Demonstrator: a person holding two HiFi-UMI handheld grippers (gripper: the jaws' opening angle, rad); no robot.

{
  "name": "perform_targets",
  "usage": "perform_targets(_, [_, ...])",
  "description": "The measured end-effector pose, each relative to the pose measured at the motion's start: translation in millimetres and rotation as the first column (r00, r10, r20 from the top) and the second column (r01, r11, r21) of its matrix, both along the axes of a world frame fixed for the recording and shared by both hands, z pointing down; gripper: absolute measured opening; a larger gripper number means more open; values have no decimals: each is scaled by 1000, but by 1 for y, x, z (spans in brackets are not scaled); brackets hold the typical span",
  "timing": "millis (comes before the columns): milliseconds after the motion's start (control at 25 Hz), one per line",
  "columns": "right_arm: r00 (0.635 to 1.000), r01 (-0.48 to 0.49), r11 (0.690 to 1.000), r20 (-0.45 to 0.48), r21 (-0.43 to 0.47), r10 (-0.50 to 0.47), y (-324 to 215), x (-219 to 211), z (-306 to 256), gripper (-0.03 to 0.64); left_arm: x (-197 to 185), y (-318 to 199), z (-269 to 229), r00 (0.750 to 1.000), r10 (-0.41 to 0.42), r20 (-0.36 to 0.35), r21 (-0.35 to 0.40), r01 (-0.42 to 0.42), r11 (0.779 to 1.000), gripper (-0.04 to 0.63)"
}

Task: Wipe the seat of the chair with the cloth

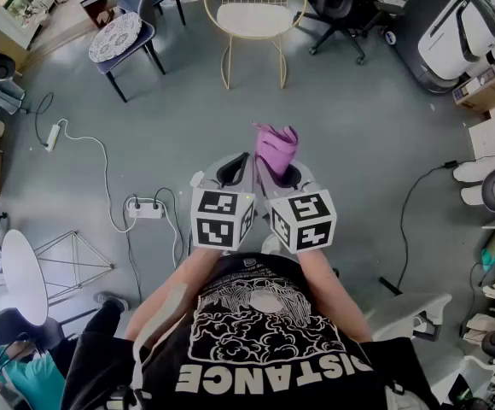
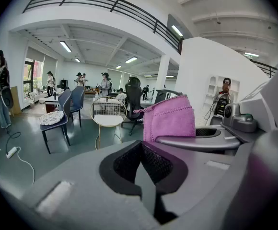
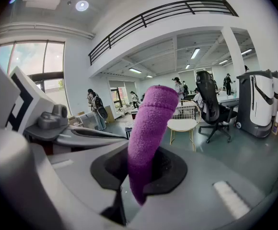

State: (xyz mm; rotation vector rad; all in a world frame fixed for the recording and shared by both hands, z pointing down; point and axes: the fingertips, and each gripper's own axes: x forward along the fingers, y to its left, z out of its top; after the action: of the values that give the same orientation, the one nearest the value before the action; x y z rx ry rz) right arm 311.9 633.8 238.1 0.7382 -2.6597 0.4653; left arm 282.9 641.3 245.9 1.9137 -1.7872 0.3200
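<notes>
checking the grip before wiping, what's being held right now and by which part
The right gripper is shut on the purple cloth at its lower end; the left gripper holds nothing.

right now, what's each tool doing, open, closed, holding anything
left tool: closed, nothing between its jaws
right tool: closed on the purple cloth

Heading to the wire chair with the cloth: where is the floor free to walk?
Free: grey floor straight ahead, up to the wire chair. Crowded: power strip at left; blue chair and office chair beside that chair.
</notes>
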Motion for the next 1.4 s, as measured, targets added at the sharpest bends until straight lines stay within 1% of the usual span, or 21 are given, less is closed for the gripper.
perform_targets(240, [1000, 2, 1000, 1, -3, -2, -12, 12, 5, 58, 11, -11, 4, 1000, -8, -5, -1, 8, 1000, -12])
perform_targets(440, [1000, 20, 1000, 6, -11, -20, -23, 27, 7, 58, 27, -25, 5, 1000, -22, -3, -5, 22, 1000, -12])
perform_targets(600, [999, 31, 999, 15, -15, -31, -33, 43, 9, 60, 42, -34, 7, 999, -37, 6, -10, 37, 999, -12])
perform_targets(720, [999, 36, 999, 28, -13, -36, -41, 52, 9, 60, 49, -40, 5, 999, -48, 15, 0, 48, 999, -12])
perform_targets(960, [999, 30, 1000, 38, -5, -30, -56, 68, 9, 58, 65, -55, 3, 998, -43, 39, 4, 42, 999, -12])
perform_targets(1120, [999, 31, 999, 39, -8, -31, -64, 67, 9, 60, 64, -61, 1, 998, -43, 48, 5, 43, 999, -12])
perform_targets(1400, [999, 37, 999, 19, -11, -37, -84, 49, 21, 60, 47, -80, 15, 999, -41, 20, -11, 42, 999, -12])
